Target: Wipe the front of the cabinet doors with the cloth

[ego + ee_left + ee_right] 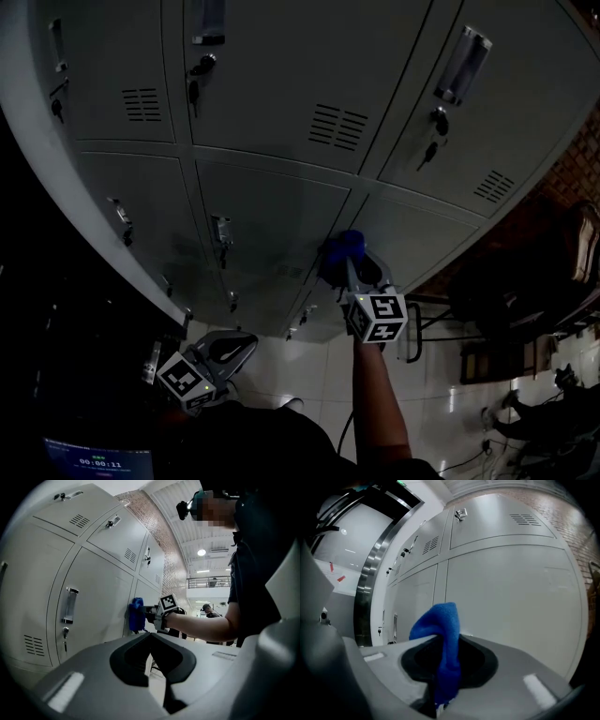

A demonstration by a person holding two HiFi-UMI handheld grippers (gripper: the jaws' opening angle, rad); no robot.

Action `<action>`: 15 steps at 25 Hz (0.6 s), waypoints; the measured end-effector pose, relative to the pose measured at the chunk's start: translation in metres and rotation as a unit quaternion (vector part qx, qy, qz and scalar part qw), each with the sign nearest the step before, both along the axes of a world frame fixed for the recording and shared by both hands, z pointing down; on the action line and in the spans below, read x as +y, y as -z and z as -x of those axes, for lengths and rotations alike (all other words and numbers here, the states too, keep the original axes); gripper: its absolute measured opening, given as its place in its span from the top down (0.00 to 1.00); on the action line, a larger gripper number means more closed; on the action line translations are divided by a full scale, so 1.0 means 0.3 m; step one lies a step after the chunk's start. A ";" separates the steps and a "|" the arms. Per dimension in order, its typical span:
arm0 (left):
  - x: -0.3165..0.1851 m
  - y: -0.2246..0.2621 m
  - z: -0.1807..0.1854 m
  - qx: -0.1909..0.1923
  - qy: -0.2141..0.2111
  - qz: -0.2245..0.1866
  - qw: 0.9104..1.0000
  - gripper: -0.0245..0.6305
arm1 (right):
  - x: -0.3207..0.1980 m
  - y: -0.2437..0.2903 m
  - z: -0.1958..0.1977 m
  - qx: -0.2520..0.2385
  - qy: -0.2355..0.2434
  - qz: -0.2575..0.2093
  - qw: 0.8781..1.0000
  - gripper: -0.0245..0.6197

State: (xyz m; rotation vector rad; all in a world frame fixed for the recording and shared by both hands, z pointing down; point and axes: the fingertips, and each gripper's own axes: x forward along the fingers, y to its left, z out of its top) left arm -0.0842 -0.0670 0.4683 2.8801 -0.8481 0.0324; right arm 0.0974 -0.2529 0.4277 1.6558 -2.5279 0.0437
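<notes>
Cloth (345, 246): blue, bunched, clamped between right gripper (349, 266) jaws, pressed against grey cabinet door (422, 236) in lower row, near seam with neighbouring door. Person's arm (377, 394) stretched out behind right gripper. Left gripper (240, 347) held low, well apart from doors; jaws together, nothing between them.

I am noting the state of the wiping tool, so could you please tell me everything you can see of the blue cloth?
The blue cloth looks like soft, nubbly microfibre, bunched and folded rather than spread flat. The right gripper is shut on it: a strip runs down between the jaws and a rounded wad bulges past their tips. In the left gripper view the wad sits against the grey cabinet front, near a seam between doors.
</notes>
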 end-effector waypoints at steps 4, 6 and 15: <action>-0.006 -0.003 0.007 0.001 0.001 -0.001 1.000 0.96 | -0.002 0.007 0.006 0.009 0.004 -0.005 1.000 0.85; -0.010 -0.002 -0.005 0.002 -0.003 -0.001 1.000 0.96 | -0.002 0.005 0.001 0.011 0.005 -0.002 1.000 0.85; -0.035 0.005 -0.093 0.001 -0.030 -0.004 1.000 0.96 | 0.000 -0.012 -0.148 0.008 -0.032 0.012 0.999 0.85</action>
